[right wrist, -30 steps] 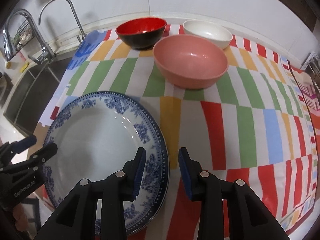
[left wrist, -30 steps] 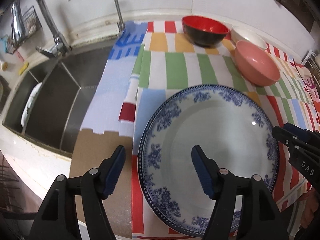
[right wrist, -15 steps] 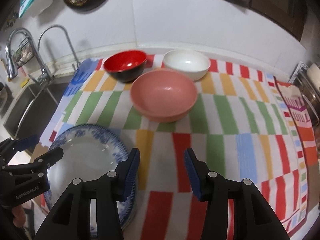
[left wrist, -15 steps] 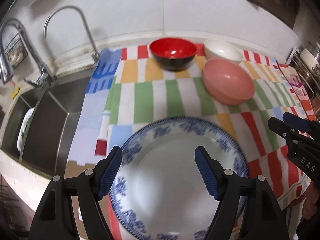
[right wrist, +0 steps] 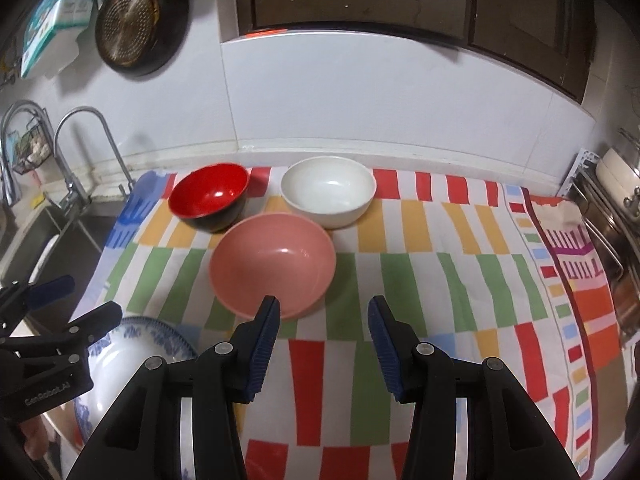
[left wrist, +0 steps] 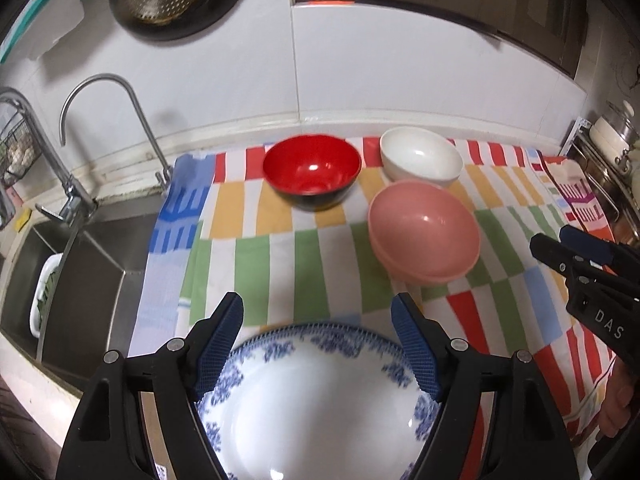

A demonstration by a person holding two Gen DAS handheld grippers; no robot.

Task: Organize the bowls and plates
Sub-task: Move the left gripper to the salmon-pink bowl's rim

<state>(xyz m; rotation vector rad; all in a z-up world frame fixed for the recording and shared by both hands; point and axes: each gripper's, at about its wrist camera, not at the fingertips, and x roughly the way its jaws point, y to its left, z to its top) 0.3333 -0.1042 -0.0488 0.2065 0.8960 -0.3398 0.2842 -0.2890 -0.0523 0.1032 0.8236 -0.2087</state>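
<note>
We've pulled both tongs back and up from the blue-and-white patterned ceramic plate (left wrist: 320,400) — earlier views had them right at its rim, now it sits alone at the near edge of the bench, on the striped multicolour cloth (right wrist: 440,280). We read that as plate placed, bowls next.

Containers, largest down:
- steel sink (left wrist: 92,276), left of the cloth — a white tray with something green lies inside
- pink plastic bowl (right wrist: 272,266), empty, mid-cloth
- white bowl (right wrist: 328,192), empty, just behind the pink one
- red bowl with black outside (right wrist: 210,196), empty, beside the white one

Left tongs (left wrist: 316,344) gape wide over the plate, gripping nothing. Right tongs (right wrist: 322,336) part-open, nothing between them, lined up near the pink bowl.
</note>
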